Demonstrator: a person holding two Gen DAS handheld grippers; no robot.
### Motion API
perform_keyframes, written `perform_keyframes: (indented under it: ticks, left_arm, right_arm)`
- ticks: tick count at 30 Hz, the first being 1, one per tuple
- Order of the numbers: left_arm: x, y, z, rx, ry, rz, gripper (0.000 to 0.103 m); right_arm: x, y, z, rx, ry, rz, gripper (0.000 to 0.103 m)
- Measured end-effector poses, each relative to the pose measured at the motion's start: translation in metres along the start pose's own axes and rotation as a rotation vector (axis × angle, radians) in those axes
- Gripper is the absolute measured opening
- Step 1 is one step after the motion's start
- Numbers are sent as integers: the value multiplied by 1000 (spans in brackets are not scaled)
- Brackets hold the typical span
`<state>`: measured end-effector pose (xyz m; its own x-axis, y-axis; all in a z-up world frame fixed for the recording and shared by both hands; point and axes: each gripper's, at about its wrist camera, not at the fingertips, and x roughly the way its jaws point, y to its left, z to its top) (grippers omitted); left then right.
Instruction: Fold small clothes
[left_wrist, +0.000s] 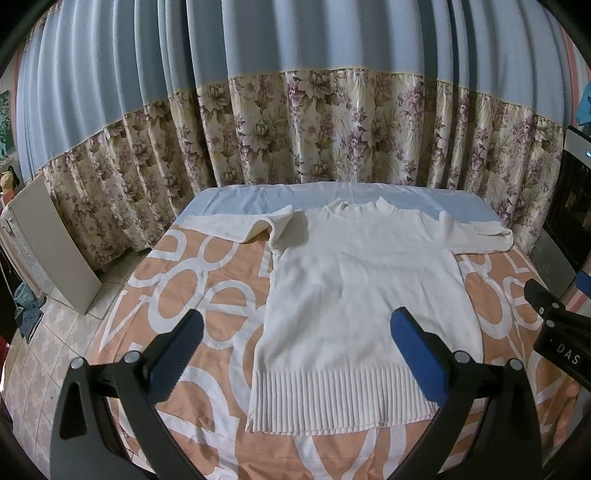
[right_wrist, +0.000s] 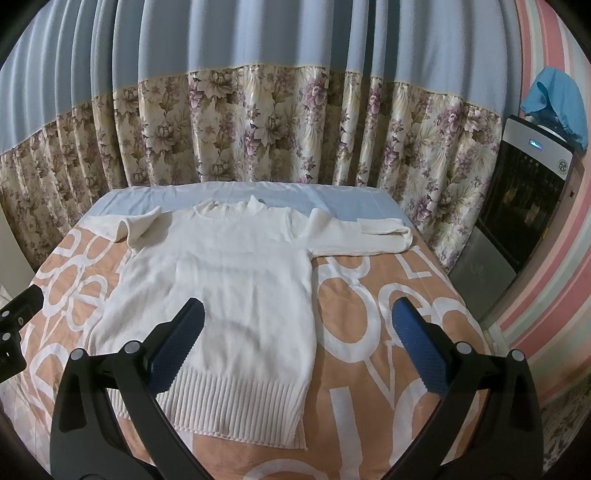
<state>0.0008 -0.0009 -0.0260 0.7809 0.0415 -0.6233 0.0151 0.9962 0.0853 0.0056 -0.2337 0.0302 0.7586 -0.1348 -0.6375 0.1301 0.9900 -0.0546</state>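
A small white knitted sweater lies flat, front up, on the orange and white patterned table cover, ribbed hem nearest me, collar at the far end. Its left sleeve is bent back on itself; its right sleeve stretches out with the cuff folded. My left gripper is open and empty above the hem's left half. The sweater also shows in the right wrist view. My right gripper is open and empty above the hem's right edge.
A floral and blue curtain hangs behind the table. A water dispenser stands at the right, a white board leans at the left. A light blue sheet covers the table's far end. Tiled floor lies left.
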Motion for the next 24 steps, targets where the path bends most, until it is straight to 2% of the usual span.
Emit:
perform_keyframes:
  ticks: [24]
  left_arm:
    - [0, 0, 3, 0, 8, 0, 101]
  right_arm:
    - [1, 0, 1, 3, 6, 2, 100]
